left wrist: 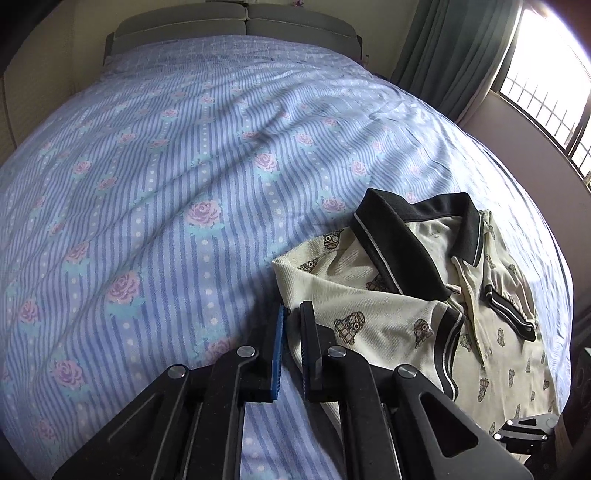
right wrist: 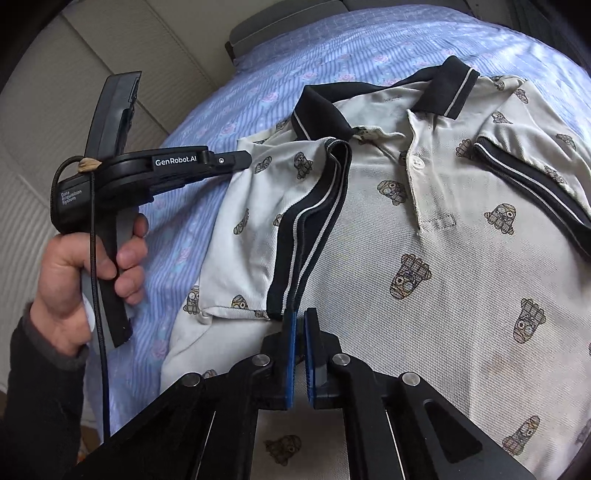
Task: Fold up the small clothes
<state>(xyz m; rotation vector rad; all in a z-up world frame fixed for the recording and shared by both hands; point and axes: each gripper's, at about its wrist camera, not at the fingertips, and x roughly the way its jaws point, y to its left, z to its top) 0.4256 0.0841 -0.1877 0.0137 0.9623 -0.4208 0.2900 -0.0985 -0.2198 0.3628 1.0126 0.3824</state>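
Observation:
A cream polo shirt (right wrist: 424,258) with a dark collar (right wrist: 321,107) and small cartoon prints lies face up on the bed. Its left sleeve is folded inward, so the dark striped cuff (right wrist: 310,221) runs down the chest. My right gripper (right wrist: 300,321) is shut at the lower end of that cuff, with a thin strip of cloth pinched between its blue pads. My left gripper (left wrist: 291,314) is shut on the shirt (left wrist: 388,306) at the folded shoulder edge. In the right wrist view its tip (right wrist: 245,158) rests at that edge, held by a hand (right wrist: 74,266).
The blue striped bedsheet with pink roses (left wrist: 166,184) stretches away to the left of the shirt and up to a grey headboard (left wrist: 236,26). A curtain (left wrist: 443,55) and a bright window (left wrist: 546,92) are at the right. A padded wall (right wrist: 55,110) borders the bed's left side.

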